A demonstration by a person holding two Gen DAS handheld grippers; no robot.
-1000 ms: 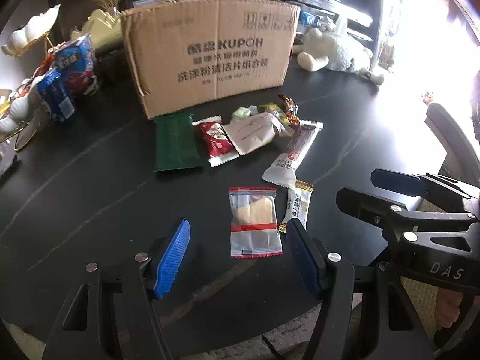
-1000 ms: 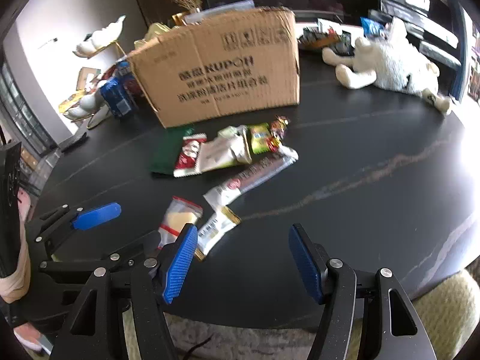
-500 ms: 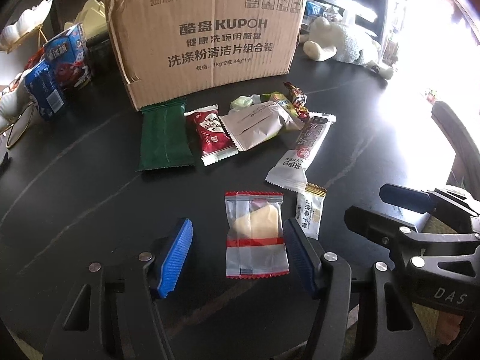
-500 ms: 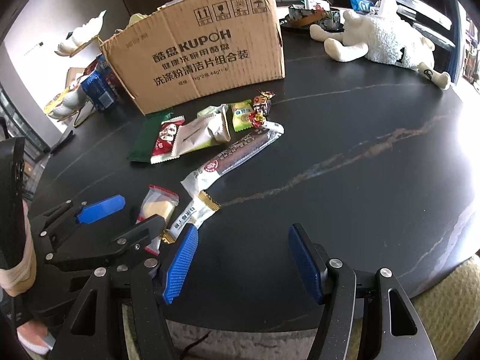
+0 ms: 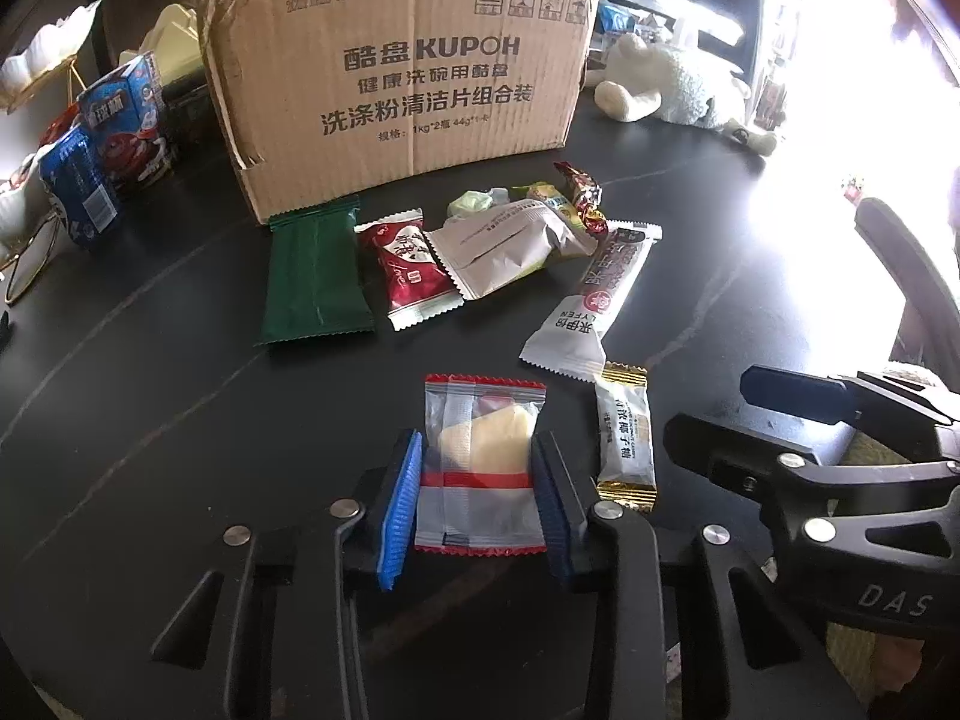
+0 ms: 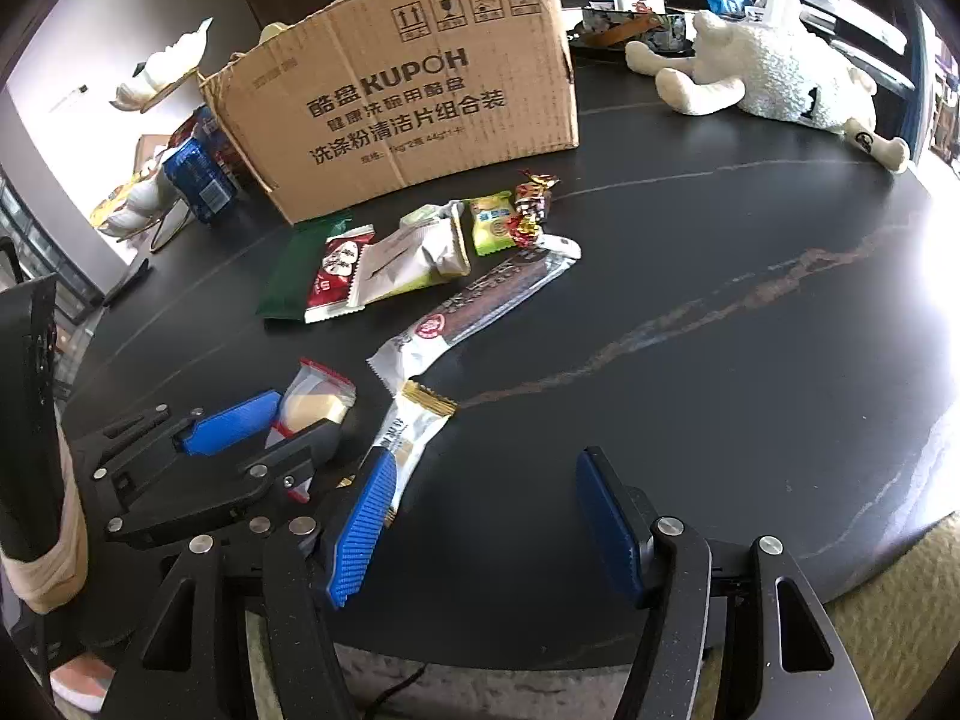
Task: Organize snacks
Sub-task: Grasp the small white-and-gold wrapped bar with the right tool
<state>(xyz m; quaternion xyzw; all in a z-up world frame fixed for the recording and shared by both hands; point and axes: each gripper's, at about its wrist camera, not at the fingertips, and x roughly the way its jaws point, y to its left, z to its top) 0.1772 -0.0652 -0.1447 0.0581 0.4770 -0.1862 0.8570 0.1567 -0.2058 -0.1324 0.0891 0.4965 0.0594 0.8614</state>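
— What have our claws got?
— Our left claw (image 5: 479, 495) has just been closing, and its blue pads now pinch the sides of the clear red-edged packet with a pale yellow sweet (image 5: 480, 468), which lies flat on the black table (image 5: 150, 420). Our right claw (image 6: 480, 525) stands spread, nothing between its pads.
— And outward from there?
— At two o'clock of the left claw, just beside it, lies a small white gold-ended packet (image 5: 624, 438). At twelve o'clock lie the other wrappers, among them a dark green pouch (image 5: 315, 276). Behind them stands the brown cardboard box (image 5: 402, 72).
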